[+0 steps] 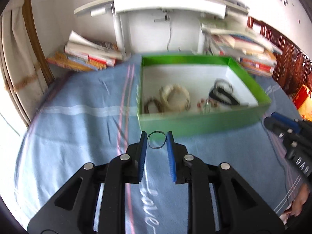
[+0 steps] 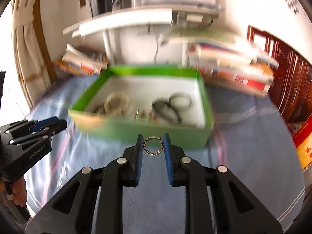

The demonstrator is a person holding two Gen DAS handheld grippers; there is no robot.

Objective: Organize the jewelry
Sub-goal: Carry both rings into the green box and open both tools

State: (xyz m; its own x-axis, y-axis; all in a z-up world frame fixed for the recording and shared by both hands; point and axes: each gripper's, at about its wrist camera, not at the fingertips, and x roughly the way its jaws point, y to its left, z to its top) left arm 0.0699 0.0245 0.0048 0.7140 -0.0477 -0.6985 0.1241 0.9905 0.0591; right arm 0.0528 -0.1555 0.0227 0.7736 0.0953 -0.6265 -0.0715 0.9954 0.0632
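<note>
**Two wrist views, one green box seen from either side**

The left wrist camera sits just behind the left gripper (image 1: pixel 157 139) and looks forward and slightly down along its fingers, low over the blue cloth (image 1: pixel 78 128). It faces the green box (image 1: pixel 195 124) from the near left, close enough to see inside. The right wrist camera sits likewise behind the right gripper (image 2: pixel 151 146), facing the same green box (image 2: pixel 136 130) from the near right; its picture is more blurred. Both views share the box, the cloth, the white desk (image 1: pixel 167 5) and the book stacks (image 1: pixel 87 56) beyond. Each view catches the other gripper at its edge.
</note>
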